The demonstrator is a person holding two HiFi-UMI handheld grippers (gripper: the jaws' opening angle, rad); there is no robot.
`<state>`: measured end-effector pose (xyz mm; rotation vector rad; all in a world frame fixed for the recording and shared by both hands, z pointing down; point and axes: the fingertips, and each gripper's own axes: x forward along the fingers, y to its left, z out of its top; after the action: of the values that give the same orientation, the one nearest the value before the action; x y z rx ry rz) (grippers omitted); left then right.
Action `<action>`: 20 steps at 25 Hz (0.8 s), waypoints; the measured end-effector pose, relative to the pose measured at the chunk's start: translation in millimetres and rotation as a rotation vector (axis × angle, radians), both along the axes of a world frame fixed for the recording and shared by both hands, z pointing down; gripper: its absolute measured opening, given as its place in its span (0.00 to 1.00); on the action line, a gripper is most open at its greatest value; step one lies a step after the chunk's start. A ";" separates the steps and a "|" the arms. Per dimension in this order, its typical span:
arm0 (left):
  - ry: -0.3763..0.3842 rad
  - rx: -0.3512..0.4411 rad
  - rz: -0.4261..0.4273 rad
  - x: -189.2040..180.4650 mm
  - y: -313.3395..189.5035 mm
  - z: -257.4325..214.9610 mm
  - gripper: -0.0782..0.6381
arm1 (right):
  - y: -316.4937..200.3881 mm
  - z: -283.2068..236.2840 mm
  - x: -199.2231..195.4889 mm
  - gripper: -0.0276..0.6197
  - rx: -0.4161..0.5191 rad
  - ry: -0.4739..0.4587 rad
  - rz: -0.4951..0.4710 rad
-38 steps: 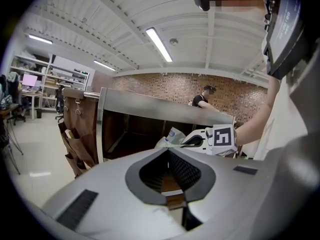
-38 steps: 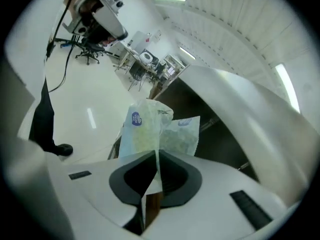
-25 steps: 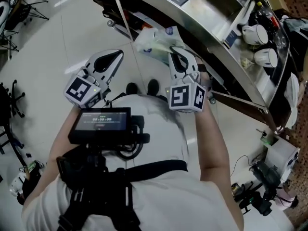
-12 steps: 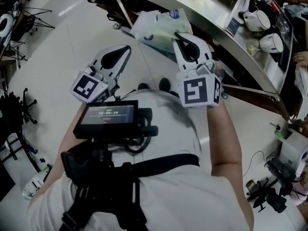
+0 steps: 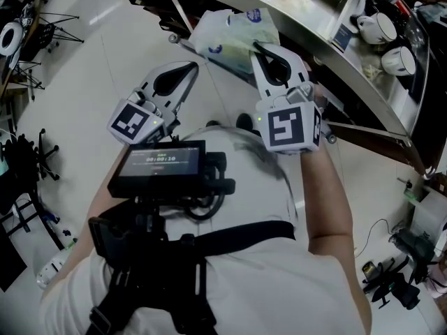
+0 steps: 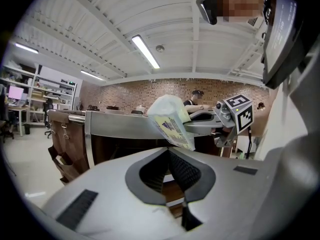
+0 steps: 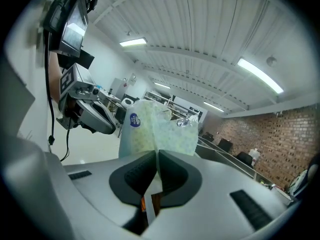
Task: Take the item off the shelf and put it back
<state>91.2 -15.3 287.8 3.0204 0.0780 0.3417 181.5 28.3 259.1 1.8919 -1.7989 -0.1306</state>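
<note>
Beyond the right gripper's (image 5: pixel 262 49) tissue pack (image 5: pixel 225 35) runs the steel shelf (image 5: pixel 302 11).

Floor (image 5: pixel 77 82) was pale, glossy, catching light. Curved steel shelf (image 5: pixel 353 75) ran across upper right of head view, dark wood beneath. Black office chair (image 5: pixel 24 162) stood at left edge, tripod (image 5: pixel 42 25) near top left. Brick wall (image 6: pixel 150 90) closed far end. Ceiling (image 6: pixel 90 19) was white ribbed panels; tube light (image 6: pixel 146 51) was lit. Brown wooden counter (image 6: pixel 67 139) stood at left of left gripper view.
</note>
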 end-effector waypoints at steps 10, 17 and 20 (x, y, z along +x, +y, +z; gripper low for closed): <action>-0.001 -0.012 0.014 10.3 1.7 3.9 0.12 | 4.1 8.5 9.7 0.07 -0.015 0.001 0.016; 0.002 -0.013 0.029 13.7 3.6 4.4 0.12 | 3.3 10.3 11.1 0.07 -0.014 -0.005 0.017; 0.005 -0.020 0.025 14.8 2.7 3.8 0.12 | 3.3 10.6 11.3 0.07 -0.015 -0.007 0.017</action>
<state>105.9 -12.6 291.6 3.0027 0.1195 0.3333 192.8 31.6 269.8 1.8989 -1.7830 -0.1047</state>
